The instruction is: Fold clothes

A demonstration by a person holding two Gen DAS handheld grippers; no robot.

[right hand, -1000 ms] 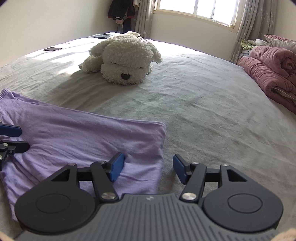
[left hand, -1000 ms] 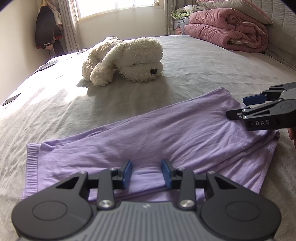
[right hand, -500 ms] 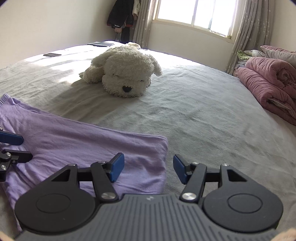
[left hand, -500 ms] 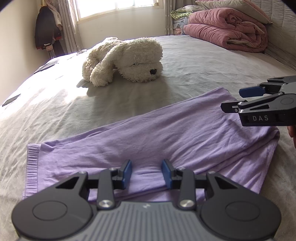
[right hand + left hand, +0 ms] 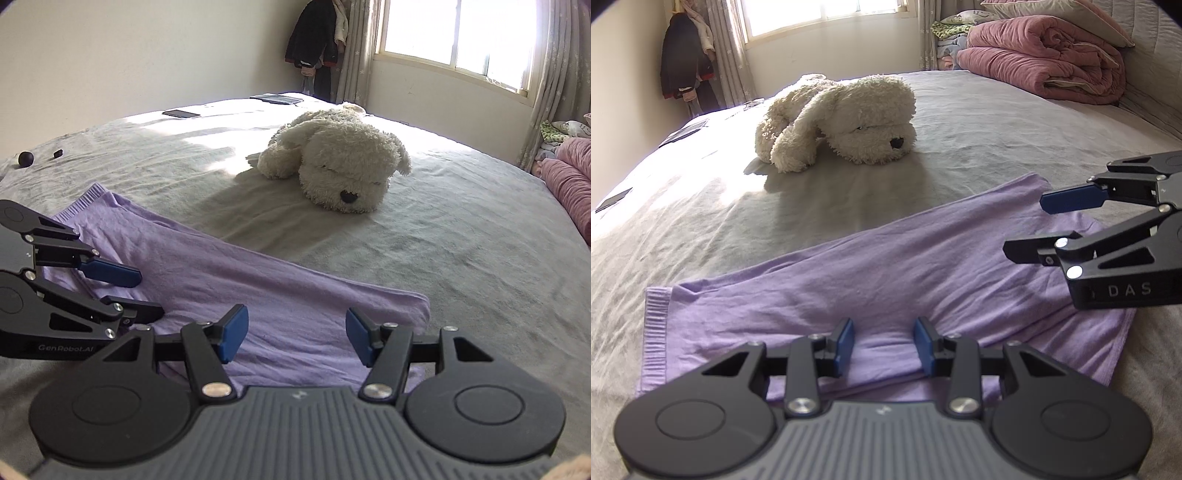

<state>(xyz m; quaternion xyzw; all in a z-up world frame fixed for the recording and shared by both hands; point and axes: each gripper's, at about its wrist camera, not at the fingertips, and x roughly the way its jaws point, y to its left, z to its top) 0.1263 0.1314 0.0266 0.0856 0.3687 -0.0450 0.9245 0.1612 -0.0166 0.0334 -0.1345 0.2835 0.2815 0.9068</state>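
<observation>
Both the left tongs and right tongs hover spread apart and empty over the purple garment lying doubled lengthwise beneath them on the bed (thin, slippery-looking cloth), so pinching only the top layer could drag the fold askew.

The garment is spread on the bed directly ahead of and beneath the left gripper. The right gripper is found to its right, over the garment's right end. Beyond the garment, ahead, the plush dog is laid; the folded quilt is stacked far ahead-right.
</observation>
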